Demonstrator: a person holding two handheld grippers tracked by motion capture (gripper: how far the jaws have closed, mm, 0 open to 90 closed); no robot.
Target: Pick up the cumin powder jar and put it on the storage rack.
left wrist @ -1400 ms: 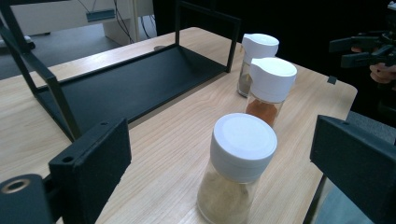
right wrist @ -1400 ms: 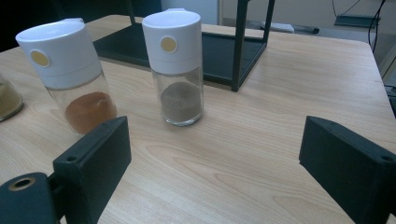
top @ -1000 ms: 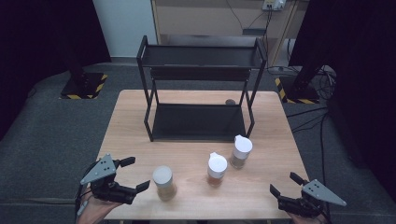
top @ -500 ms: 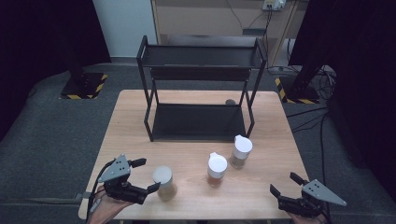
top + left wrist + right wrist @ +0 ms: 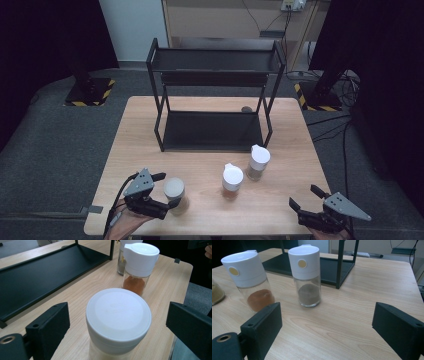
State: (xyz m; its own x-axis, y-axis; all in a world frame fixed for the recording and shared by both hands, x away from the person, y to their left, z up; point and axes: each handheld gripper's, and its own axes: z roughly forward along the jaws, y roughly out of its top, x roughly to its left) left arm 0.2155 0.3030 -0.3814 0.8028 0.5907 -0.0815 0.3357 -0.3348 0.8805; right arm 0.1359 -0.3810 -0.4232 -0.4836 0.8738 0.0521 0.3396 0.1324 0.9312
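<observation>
Straddling white-lidded jar [image 5: 118, 317], left tongs [image 5: 167, 190] spread; jar base cut off. Right tongs [image 5: 306, 198] spread, holding nothing.

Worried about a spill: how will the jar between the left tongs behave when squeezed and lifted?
The jar looks rigid, probably glass or clear plastic, so it shouldn't flex. Its smooth round wall may slip or twist between the flat pads. Standing tall and narrow, it could tip if nudged off-centre.

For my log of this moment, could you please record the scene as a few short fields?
left gripper: open, jaws either side of the jar, gaps visible
right gripper: open, holding nothing, near the table's front right corner
shakers: orange powder, grey powder, both upright
rack: two black shelves, both bare
</observation>
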